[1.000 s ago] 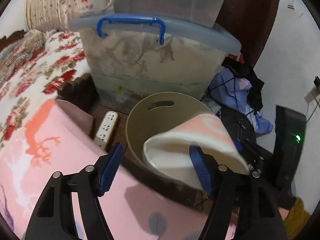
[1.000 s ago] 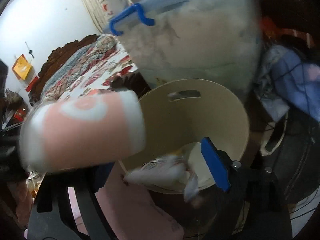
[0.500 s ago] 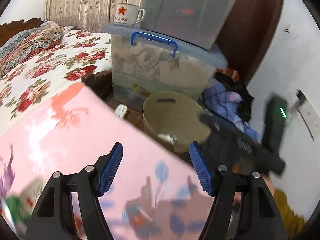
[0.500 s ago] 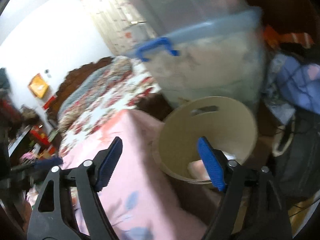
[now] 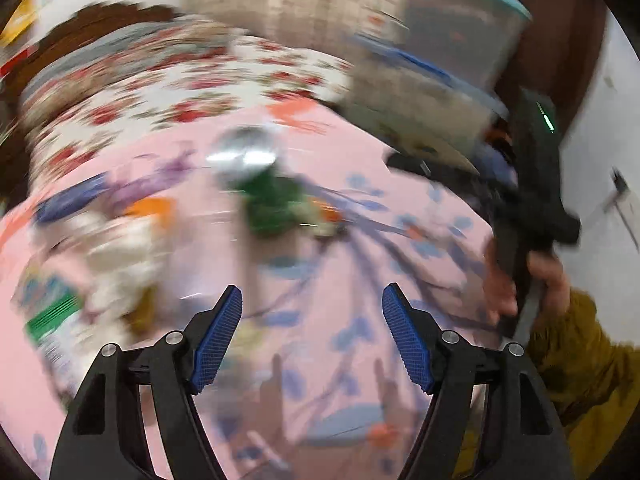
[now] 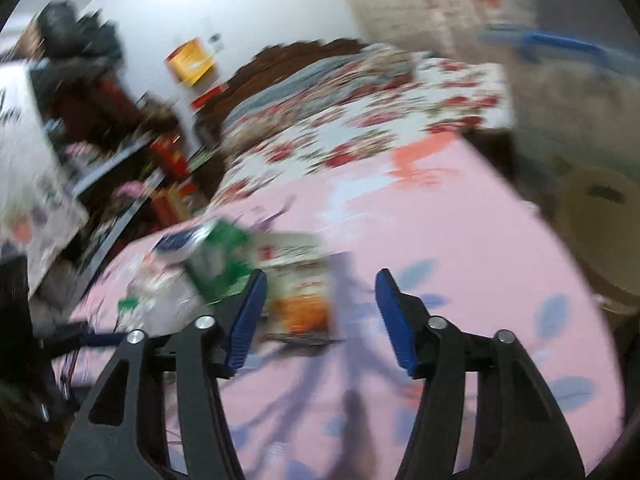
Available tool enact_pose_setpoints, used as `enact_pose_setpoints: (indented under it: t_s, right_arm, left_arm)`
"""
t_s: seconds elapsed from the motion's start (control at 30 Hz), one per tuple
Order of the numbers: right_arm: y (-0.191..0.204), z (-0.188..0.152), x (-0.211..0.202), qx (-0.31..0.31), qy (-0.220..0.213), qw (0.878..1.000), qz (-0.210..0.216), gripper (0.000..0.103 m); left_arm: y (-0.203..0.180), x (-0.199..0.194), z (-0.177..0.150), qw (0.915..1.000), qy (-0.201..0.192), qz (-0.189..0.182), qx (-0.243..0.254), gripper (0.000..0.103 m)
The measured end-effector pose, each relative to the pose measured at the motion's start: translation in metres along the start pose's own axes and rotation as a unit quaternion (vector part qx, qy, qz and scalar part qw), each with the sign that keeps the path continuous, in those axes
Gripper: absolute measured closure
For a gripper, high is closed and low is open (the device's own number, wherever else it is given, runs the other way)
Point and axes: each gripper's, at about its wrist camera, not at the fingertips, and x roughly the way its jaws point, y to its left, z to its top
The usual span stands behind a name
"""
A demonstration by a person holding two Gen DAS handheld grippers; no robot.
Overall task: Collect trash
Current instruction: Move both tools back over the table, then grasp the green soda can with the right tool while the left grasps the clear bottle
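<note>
A: State of the left tool [image 5: 312, 292]?
B: Open wide, blue pads well apart, nothing between them, only pink cloth [image 5: 400, 248] under the gap.
A: And the right tool [image 6: 321, 276]?
B: Open too, but narrower. Just been closing its jaws, with nothing caught between the pads. Also visible from the left camera, up and to the right of the left tool, gripped by a hand [image 5: 540, 280] in a mustard sleeve [image 5: 580, 356].
A: Whereabouts of the trash?
B: Scattered over the pink cloth, none of it in either grip. Straight ahead of the left tool, a green wrapper [image 5: 272, 204] with something silvery [image 5: 244, 152] just beyond it. Ahead and to the left, a pale heap of packets [image 5: 108, 264], badly smeared, possibly snack bags.
A: Same litter from the right camera?
B: Seen closer there. Just ahead of the right tool's left pad, an orange-printed packet [image 6: 304, 300] lying flat on the cloth. Further left and a little beyond, a green-and-white packet [image 6: 216, 256], right beside the orange one.
A: Any bin?
B: Yes, a beige bin [image 6: 592, 216] far off to the right of the right tool, past the edge of the cloth and well apart from the packets.
A: Anything else around?
B: A floral bedspread [image 5: 180, 92] beyond the cloth, and stacked plastic boxes [image 5: 440, 92] ahead and to the right of the left tool
</note>
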Motion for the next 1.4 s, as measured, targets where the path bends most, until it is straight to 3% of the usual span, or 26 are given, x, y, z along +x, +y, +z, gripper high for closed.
enact_pose_setpoints:
  t_s: [0.07,0.13,0.2,0.43,0.47,0.53,0.57,0.6,0.77,1.0,1.03,1.13,1.4]
  right_arm:
    - [0.031,-0.001,0.017,-0.024,0.008,1.0,0.016,0.027]
    - [0.053,-0.002,0.028,-0.045,0.01,0.999,0.026,0.023]
    - [0.078,-0.001,0.046,-0.077,0.013,0.997,0.018,0.015]
    - [0.097,-0.001,0.101,-0.118,0.046,0.991,-0.036,0.014]
    - [0.092,0.0,0.101,-0.108,0.043,0.993,-0.033,0.015]
    - [0.088,0.001,0.101,-0.094,0.042,0.994,-0.025,0.025]
    - [0.086,0.002,0.1,-0.092,0.042,0.995,-0.02,0.04]
    - [0.088,0.002,0.099,-0.091,0.043,0.995,-0.009,0.046]
    - [0.096,0.002,0.083,-0.099,0.019,0.995,-0.013,0.052]
    - [0.093,0.011,0.018,-0.067,-0.066,0.996,0.0,0.052]
    - [0.09,0.012,0.01,-0.056,-0.073,0.996,0.006,0.052]
    - [0.076,0.015,-0.015,-0.013,-0.093,0.995,0.032,0.052]
    - [0.049,0.009,-0.045,0.035,-0.109,0.993,0.039,0.052]
  left_arm:
    - [0.025,-0.01,-0.003,0.9991,-0.012,0.017,-0.037,0.034]
    - [0.041,-0.017,-0.005,0.9975,-0.019,0.018,-0.066,0.034]
    - [0.049,-0.02,-0.008,0.9965,-0.024,0.022,-0.078,0.034]
    - [0.052,0.0,-0.015,0.9971,-0.006,0.034,-0.068,0.031]
    - [0.049,0.006,-0.014,0.9975,-0.001,0.035,-0.061,0.031]
    - [0.045,0.018,-0.013,0.9979,0.004,0.046,-0.047,0.029]
    - [0.042,0.025,-0.013,0.9976,0.007,0.056,-0.039,0.024]
    - [0.041,0.031,-0.011,0.9972,0.008,0.066,-0.034,0.021]
    - [0.035,0.054,0.001,0.9952,0.016,0.095,-0.018,0.015]
    - [0.02,0.073,0.005,0.9901,0.013,0.138,0.022,0.016]
    - [0.02,0.074,0.004,0.9894,0.011,0.143,0.022,0.018]
    - [0.02,0.074,0.002,0.9837,0.005,0.177,0.032,0.041]
    - [0.023,0.044,-0.013,0.9901,-0.005,0.14,0.003,0.042]
